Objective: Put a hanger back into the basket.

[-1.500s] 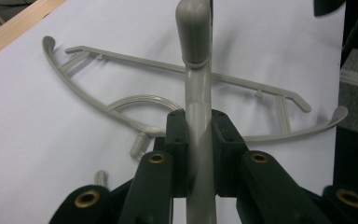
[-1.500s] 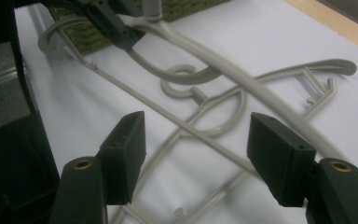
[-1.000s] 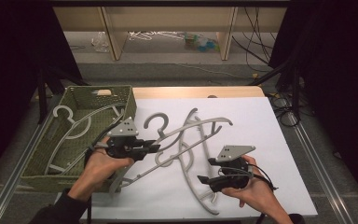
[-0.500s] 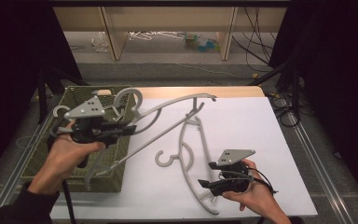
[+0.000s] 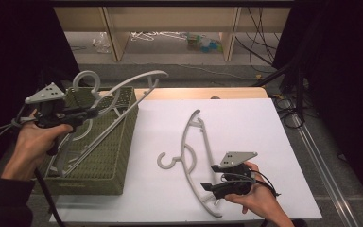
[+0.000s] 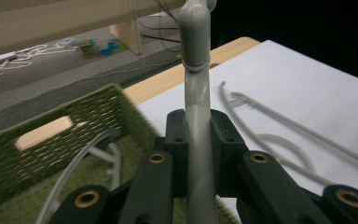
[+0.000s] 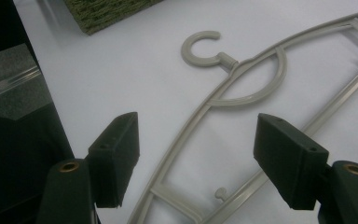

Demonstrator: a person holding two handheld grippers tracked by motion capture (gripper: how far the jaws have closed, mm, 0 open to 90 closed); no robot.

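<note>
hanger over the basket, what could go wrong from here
1. The left hand-held gripper clamps the raised hanger only at its neck, so the long arm may swing or twist in the jaws.
2. Its lower end sits near the green woven basket wall and could snag on the rim, or on the hanger already inside.
3. The right hand-held gripper stands open above the hanger on the table and could nudge it.

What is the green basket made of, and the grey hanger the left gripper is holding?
The basket looks woven, perhaps dyed grass or wicker: its walls show braided, matte strands. The held hanger looks like moulded grey plastic, smooth with a dull sheen.
</note>
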